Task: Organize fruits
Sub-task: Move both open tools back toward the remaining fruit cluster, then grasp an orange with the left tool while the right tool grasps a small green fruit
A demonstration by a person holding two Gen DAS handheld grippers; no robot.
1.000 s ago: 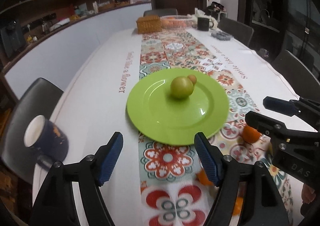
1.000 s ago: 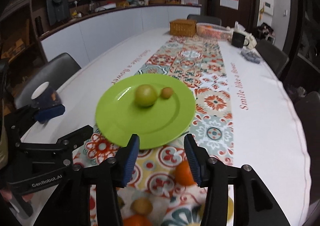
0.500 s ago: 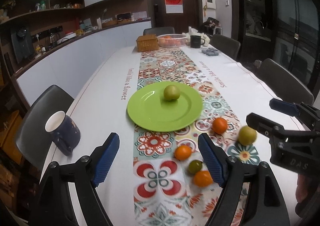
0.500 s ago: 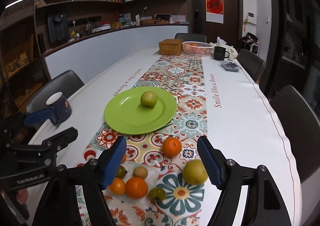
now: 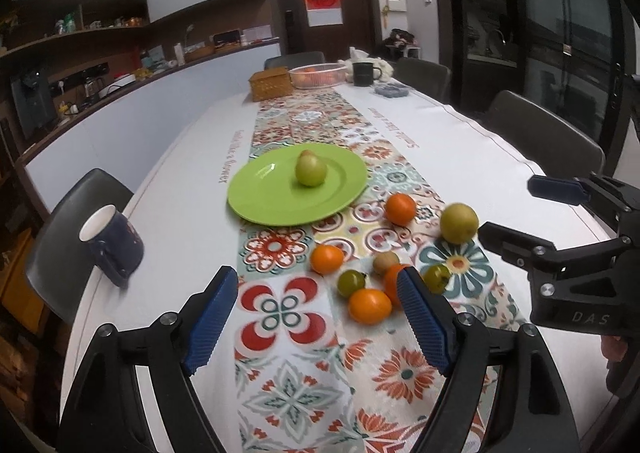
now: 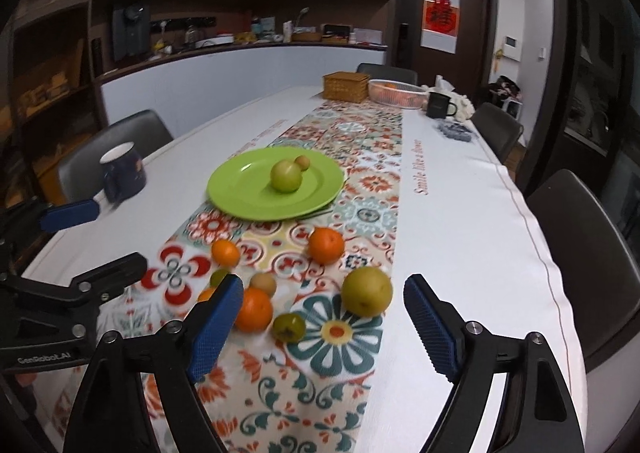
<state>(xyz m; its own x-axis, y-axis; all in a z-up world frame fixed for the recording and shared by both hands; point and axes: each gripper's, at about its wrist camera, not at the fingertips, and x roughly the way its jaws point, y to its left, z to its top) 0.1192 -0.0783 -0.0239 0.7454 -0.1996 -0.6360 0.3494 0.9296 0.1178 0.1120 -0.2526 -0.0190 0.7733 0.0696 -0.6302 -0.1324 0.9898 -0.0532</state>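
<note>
On the long worktop [image 6: 460, 213], a white cloth carries a patterned tile runner [image 6: 352, 181] down its middle, with reddish script along the edge reading "Smile like a flower" [image 6: 420, 167]. The green plate [image 6: 276, 189] sits on the runner holding a green fruit [image 6: 285, 177] and a small brown fruit [image 6: 302, 162] touching behind it. Nearer, loose fruit lies on the runner: oranges [image 6: 326, 245], small green ones [image 6: 289, 327], and a large yellow-green pear [image 6: 367, 291]. A navy mug [image 6: 122, 173] stands near the worktop's left edge; a wicker box [image 6: 346, 87], a white basket [image 6: 396, 93] and a black mug [image 6: 439, 105] stand at the far end. Dark chairs [image 6: 580, 237] surround it; a red poster hangs on the door [image 6: 440, 19]. The left gripper [image 5: 318, 317], marked "GenRobot.AI", and the right gripper [image 6: 323, 327], marked "DAS", both hover with jaws spread, holding nothing.
</note>
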